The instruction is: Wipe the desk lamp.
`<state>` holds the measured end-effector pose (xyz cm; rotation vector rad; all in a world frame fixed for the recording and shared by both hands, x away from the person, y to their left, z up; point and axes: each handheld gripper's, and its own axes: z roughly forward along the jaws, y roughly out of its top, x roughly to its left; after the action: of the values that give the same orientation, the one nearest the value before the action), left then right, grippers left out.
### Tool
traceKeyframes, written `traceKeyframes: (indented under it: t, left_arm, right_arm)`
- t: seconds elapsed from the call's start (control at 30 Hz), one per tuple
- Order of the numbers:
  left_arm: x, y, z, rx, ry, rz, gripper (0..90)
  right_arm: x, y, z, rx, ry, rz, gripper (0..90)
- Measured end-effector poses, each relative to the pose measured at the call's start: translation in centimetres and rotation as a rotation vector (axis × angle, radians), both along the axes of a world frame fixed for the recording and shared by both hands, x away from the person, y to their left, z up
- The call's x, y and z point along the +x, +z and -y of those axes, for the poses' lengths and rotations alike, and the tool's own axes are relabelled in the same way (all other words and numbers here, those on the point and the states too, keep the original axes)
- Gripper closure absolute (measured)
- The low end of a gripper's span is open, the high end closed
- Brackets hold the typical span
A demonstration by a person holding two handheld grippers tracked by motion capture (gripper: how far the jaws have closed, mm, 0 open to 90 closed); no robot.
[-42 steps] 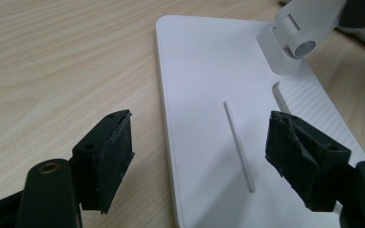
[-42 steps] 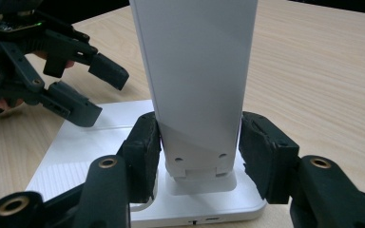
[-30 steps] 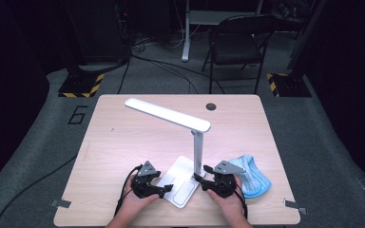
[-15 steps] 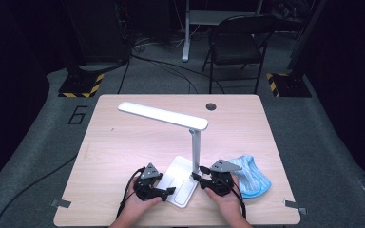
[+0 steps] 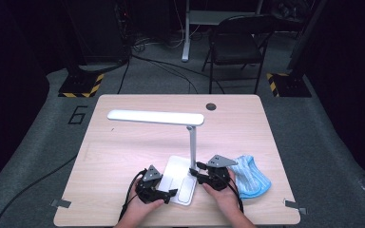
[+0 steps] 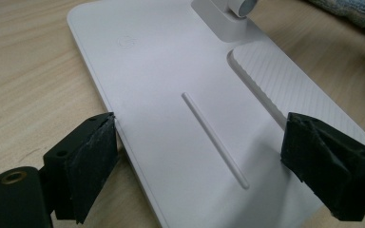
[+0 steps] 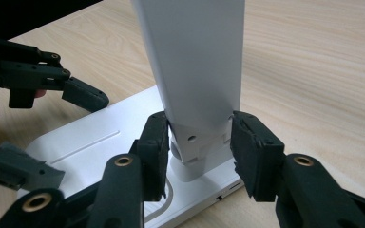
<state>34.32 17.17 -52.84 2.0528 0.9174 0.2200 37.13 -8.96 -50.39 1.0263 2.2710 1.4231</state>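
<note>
My right gripper [image 7: 198,142] clamps the foot of the lamp post [image 7: 195,71]. My left gripper [image 6: 204,156] stands wide, jaws astride the near end of the lamp base [image 6: 171,85] on the table [image 5: 123,142]. A blue cloth [image 5: 252,173] lies beside my right hand.

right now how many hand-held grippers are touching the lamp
2: the left hand-held gripper straddles the lamp's base at its near edge; the right hand-held gripper clamps the lamp's upright post just above the base.
</note>
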Motion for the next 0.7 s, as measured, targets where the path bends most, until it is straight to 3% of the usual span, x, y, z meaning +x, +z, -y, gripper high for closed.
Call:
traceKeyframes:
  t: [0.3, 0.37, 0.53, 0.7]
  left_arm:
    - [-0.5, -0.2, 0.8, 0.002, 0.022, -0.015, 4.1]
    - [-0.4, -0.2, 0.9, 0.018, 0.023, -0.001, 2.4]
    - [-0.6, -0.2, 1.2, 0.017, 0.038, -0.008, 0.4]
    - [-0.7, -0.2, 1.4, 0.027, 0.066, -0.005, 0.0]
  right_arm:
    - [0.5, -0.1, 0.1, 0.011, 0.006, -0.014, 59.9]
    - [0.5, -0.2, 0.0, 0.025, 0.008, -0.03, 59.7]
    - [0.7, -0.3, -0.2, 0.012, 0.023, -0.01, 57.0]
    - [1.0, -0.3, -0.6, 0.02, 0.02, -0.021, 52.8]
